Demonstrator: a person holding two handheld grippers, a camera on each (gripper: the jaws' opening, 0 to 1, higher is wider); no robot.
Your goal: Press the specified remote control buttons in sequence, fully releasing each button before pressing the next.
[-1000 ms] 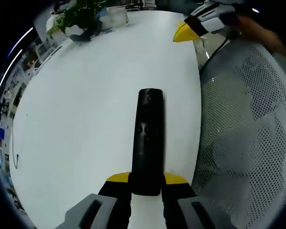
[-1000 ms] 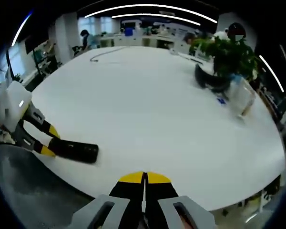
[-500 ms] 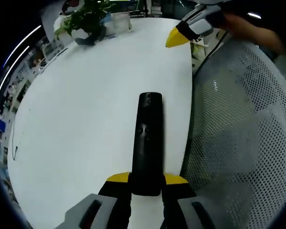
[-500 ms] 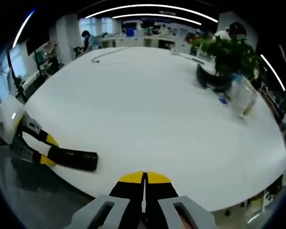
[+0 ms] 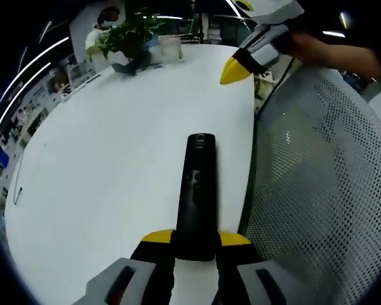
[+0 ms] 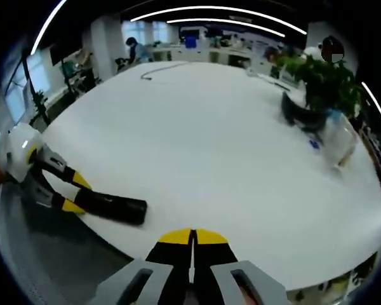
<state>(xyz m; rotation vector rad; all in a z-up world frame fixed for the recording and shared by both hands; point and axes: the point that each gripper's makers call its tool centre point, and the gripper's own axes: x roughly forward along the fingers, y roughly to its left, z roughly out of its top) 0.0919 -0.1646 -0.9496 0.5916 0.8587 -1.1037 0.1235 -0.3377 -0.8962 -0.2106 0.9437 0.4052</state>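
- The left gripper [image 5: 195, 240] has its 2 yellow-tipped jaws clamped on the near end of the remote control [image 5: 197, 190], one jaw on each long side.
- The remote is a slim black bar running from 6 o'clock toward 12 o'clock in the left gripper view, its far end out over the white table [image 5: 114, 159]; whether it rests on the top or hovers above it I cannot tell.
- Small buttons show faintly along its upper face; their labels are too small to read.
- It looks rigid, light and smooth-sided, so a firm pinch low on the narrow sides seems right, leaving the button face free.
- The right gripper [image 6: 192, 240] has its jaws pressed together on nothing, pointing across the table.
- In the right gripper view the remote [image 6: 117, 208] lies at 8 o'clock near the table's edge.
- A mesh chair back [image 5: 317, 190] stands at 3 o'clock in the left gripper view, and a potted plant [image 5: 130, 38] at 11 o'clock.
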